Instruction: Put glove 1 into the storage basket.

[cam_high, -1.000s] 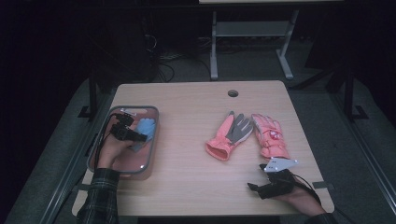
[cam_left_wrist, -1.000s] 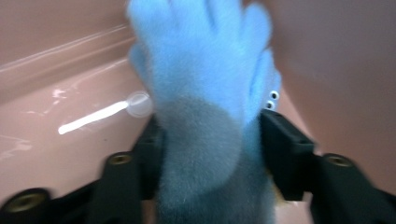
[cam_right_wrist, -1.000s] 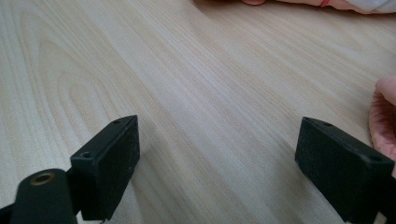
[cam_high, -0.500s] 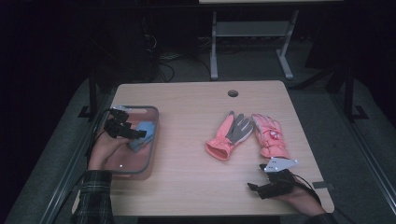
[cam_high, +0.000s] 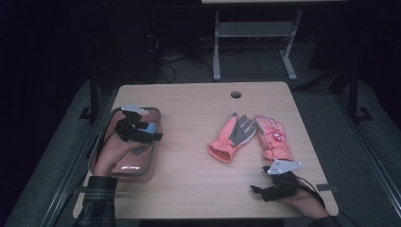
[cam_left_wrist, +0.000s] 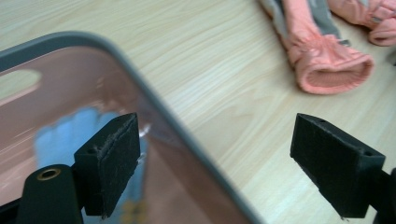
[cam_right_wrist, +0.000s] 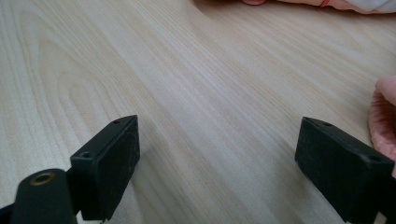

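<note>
Left gripper (cam_high: 153,137) hovers over the tray (cam_high: 101,156), jaws wide apart after just opening, nothing between them. In the left gripper view the jaws straddle the tray's grey rim (cam_left_wrist: 154,116): one jaw over the tray's inside, the other over bare tabletop (cam_left_wrist: 224,93). Blue glove (cam_left_wrist: 70,133) lies flat on the pinkish tray floor, just beyond the inner jaw, pale blue, blurred, partly hidden by the gripper in the high view. Tray sits near the left edge of the tabletop, short side toward the person.

Open wood runs between the tray and the two pink gloves (cam_high: 253,137), well apart from the tray. The coral one with a grey palm (cam_high: 234,137) lies cuff toward the near edge; the pink one (cam_high: 272,137) lies just beside it.

Right gripper (cam_high: 257,189) rests at the near right edge, jaws spread, empty, over bare wood. The pink glove's cuff is near it. A round hole (cam_high: 236,94) lies near the far edge.
</note>
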Available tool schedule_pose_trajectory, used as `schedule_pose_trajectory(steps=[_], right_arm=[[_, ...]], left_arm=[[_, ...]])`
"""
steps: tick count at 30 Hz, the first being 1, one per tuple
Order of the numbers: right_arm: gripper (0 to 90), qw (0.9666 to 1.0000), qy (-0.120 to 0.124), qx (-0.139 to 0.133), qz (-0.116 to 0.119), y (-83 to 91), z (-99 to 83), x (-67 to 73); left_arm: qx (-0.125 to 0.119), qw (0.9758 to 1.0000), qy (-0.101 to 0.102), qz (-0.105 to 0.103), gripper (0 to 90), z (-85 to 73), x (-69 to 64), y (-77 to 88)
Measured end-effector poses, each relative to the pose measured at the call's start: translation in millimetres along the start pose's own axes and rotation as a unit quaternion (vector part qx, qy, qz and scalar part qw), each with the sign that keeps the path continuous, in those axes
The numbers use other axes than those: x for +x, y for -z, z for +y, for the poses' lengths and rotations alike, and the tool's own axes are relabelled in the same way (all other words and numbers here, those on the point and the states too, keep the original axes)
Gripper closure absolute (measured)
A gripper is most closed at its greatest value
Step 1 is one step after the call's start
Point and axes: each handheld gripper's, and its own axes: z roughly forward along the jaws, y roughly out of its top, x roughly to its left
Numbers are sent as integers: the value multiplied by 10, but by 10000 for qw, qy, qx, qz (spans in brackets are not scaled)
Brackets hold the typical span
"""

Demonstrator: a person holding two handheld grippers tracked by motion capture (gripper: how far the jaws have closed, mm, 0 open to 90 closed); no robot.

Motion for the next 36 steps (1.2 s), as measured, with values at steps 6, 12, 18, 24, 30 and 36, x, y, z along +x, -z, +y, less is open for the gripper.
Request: schedule_pose_trajectory(steps=[6,12,18,24,30,36], right_arm=[[132,10000,-21,-7,1,-1,1,3],[131,10000,-44,-2,-32,4,-2,10],[127,10000,-51,1,-37,3,-1,10],[112,10000,-50,18,-58,-1,0,3],[112,10000,-52,9,-52,-2,0,3],[123,10000,-31,11,-42,-2,2,-1]], left_arm=[[-12,9997,-154,-200,154,47,-225,-118],[-42,9983,-373,-438,154,111,-531,-246],[-50,9972,-575,-471,154,78,-786,-372],[-46,9954,-773,-560,154,-13,-1002,-504],[-7,9935,-940,-635,154,-163,-1132,-650],[97,9929,-1016,-615,153,-393,-1208,-792]])
